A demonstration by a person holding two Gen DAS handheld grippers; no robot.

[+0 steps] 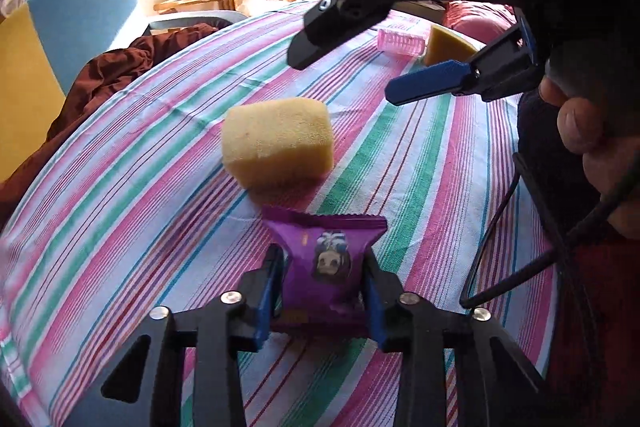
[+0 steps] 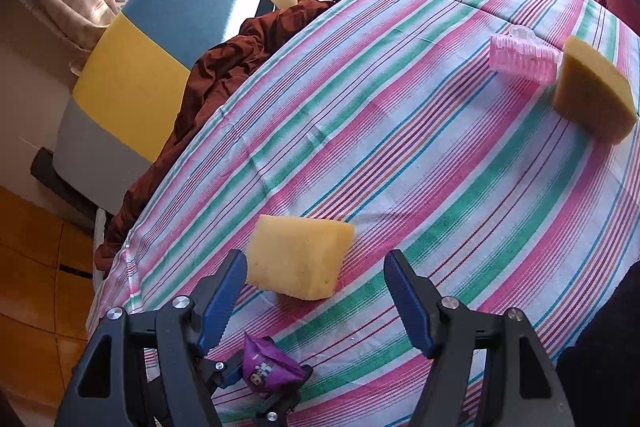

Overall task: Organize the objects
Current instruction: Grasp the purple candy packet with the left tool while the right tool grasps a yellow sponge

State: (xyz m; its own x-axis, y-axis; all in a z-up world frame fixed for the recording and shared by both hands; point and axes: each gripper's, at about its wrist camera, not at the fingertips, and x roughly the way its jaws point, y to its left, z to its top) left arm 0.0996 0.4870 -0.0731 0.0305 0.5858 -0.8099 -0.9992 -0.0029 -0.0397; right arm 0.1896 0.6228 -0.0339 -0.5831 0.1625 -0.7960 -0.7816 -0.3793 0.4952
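My left gripper point(image 1: 323, 255) is shut on a purple snack packet point(image 1: 326, 267), its blue pads pressing both sides, low over the striped tablecloth point(image 1: 140, 227). Just beyond the packet lies a yellow sponge point(image 1: 278, 145). The right wrist view shows the same packet point(image 2: 268, 367) in the left gripper point(image 2: 266, 377) at the bottom edge. My right gripper point(image 2: 316, 259) stands open with nothing held; it hovers above the cloth, with the sponge point(image 2: 298, 261) below and beyond its tips. In the left wrist view the right gripper point(image 1: 352, 75) hangs at the upper right.
A second yellow sponge point(image 2: 592, 95) and a pink hair roller point(image 2: 522, 61) lie at the far right of the table. A brown cloth point(image 2: 208, 79) drapes over a blue and yellow chair point(image 2: 160, 39) at the left edge. A hand point(image 1: 580, 123) and a black cable point(image 1: 500, 259) are at right.
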